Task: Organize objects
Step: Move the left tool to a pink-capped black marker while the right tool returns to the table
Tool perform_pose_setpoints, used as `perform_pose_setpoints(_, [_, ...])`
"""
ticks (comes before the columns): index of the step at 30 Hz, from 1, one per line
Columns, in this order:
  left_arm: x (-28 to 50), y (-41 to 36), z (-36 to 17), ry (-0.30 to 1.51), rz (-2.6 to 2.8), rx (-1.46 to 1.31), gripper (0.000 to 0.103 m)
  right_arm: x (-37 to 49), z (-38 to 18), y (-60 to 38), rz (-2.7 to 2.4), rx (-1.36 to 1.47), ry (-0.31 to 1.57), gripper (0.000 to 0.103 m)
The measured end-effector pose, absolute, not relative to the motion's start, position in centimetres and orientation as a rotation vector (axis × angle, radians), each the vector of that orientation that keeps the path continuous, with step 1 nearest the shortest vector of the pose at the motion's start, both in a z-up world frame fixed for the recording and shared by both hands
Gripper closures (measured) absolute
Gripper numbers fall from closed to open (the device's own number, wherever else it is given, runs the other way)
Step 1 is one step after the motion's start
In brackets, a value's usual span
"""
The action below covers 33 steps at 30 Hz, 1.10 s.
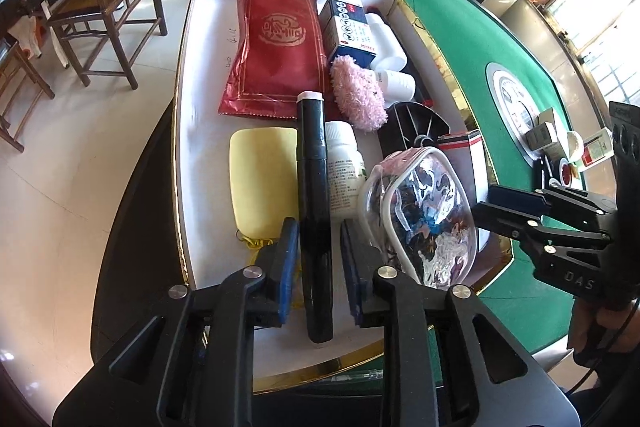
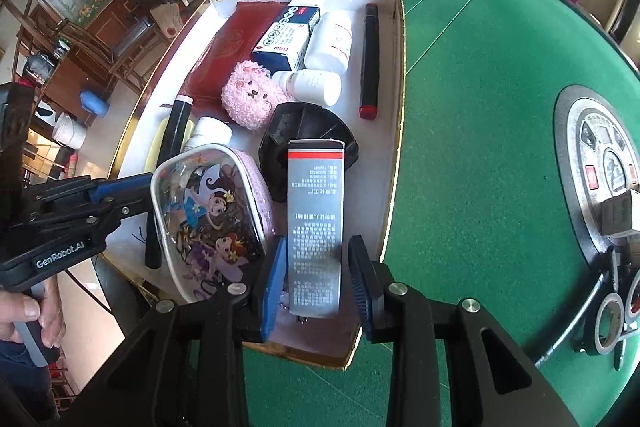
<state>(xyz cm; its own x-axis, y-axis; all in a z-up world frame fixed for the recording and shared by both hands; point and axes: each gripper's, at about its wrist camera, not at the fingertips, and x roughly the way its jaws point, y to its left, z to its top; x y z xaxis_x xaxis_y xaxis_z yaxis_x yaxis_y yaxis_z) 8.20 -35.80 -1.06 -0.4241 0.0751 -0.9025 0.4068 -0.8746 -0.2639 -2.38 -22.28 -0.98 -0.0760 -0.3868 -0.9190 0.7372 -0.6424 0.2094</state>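
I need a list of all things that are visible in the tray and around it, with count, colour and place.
tray: 1, white, gold rim, on green table
pouch: 1, red, far left
boxes: 2, blue-white far; grey near
bottles: 3, white, middle
plush: 1, pink, centre
black tube: 1, between left fingers
marker: 1, black, right wall
cartoon pouch: 1, clear, near
yellow pad: 1, left
left gripper: open
right gripper: open

"GenRobot.AI" on left claw [image 2: 132,193]; "DAS" on right claw [image 1: 500,205].
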Motion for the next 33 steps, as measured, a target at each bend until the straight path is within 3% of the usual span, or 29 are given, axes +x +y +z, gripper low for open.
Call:
perform_pose_setpoints(11, [6.8,-32.6,4.5,0.564,-2.578,1.445,0.082,-3.5,2.3,-12.5,-1.920,1.421,0.109,0.070])
perform_pose_setpoints(17, [2.4,-24.9,7.1,0.413,-2.780,1.534,0.082,-4.8,2.2,-3.6,-2.027,1.489,-0.059,0.070])
perform_pose_setpoints(27, [-6.7,-11.4,1.1,0.447,-2.779,1.851,0.082,-5.7,0.6,8.5,-2.051,1.538,-0.187,0.069])
perform_pose_setpoints(33, [-10.0,-6.2,-1.5,0.166,-2.641,1.947,0.082,-6.2,-1.0,13.6,-2.019,1.550,-0.215,0.064])
